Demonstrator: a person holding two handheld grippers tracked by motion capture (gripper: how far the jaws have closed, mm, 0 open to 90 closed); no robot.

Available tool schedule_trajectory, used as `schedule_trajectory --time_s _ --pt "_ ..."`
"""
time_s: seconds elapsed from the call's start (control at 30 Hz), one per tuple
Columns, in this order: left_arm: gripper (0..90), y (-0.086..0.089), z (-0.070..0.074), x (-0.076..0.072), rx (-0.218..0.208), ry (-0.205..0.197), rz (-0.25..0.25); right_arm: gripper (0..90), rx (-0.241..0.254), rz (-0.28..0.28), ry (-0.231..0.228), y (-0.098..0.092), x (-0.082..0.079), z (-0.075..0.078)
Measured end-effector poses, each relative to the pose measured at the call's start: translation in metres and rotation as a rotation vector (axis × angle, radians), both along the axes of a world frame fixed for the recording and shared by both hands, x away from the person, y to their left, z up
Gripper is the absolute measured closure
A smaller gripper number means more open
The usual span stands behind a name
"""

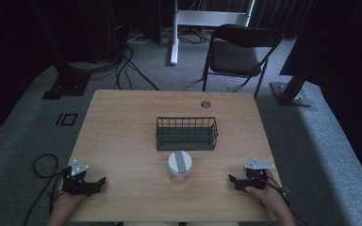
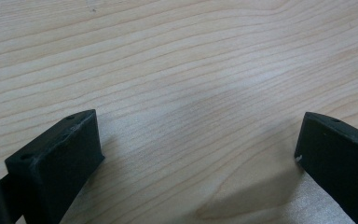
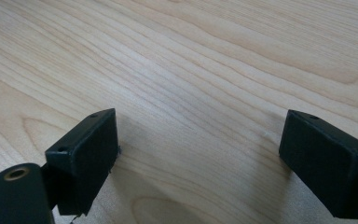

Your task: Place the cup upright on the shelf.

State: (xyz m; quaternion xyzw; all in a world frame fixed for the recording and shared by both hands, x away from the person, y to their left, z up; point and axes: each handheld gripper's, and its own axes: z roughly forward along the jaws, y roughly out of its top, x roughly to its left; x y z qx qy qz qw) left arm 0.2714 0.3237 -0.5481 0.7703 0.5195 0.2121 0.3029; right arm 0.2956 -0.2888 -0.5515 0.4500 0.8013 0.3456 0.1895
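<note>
Desk point(image 1: 122, 122): light wood grain, square top, one round cable port near the far edge

Jar point(image 1: 179, 165): white lid with a grey stripe across it, upright at the desk's centre near the front, just in front of the wire basket, well apart from both grippers

Wire basket point(image 1: 186, 133): dark, rectangular, standing at mid-desk

Left gripper point(image 1: 99, 182): resting at the front-left corner of the desk, held by a hand point(image 1: 66, 202); jaws spread wide, nothing between them but bare wood

Right gripper point(image 1: 233, 181): at the front-right corner, held by a hand point(image 1: 264, 194); jaws likewise released, holding nothing

Folding chair point(image 1: 238, 52): dark, on the carpet beyond the desk
</note>
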Motion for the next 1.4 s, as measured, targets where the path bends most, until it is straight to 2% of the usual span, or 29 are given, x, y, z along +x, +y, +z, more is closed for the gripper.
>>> schedule_trajectory --time_s 0.9,1.07,1.4 --pt "0.5 0.000 0.000 0.000 0.002 0.001 -0.010 11.2 0.000 0.010 -0.001 0.002 0.000 0.000" --pt "0.5 0.000 0.000 0.000 0.001 0.001 -0.009 11.3 0.024 0.024 0.005 0.006 0.000 0.000" --pt "0.6 0.000 0.000 0.000 0.002 0.001 -0.009 11.4 0.024 0.064 -0.006 0.018 -0.002 0.002"
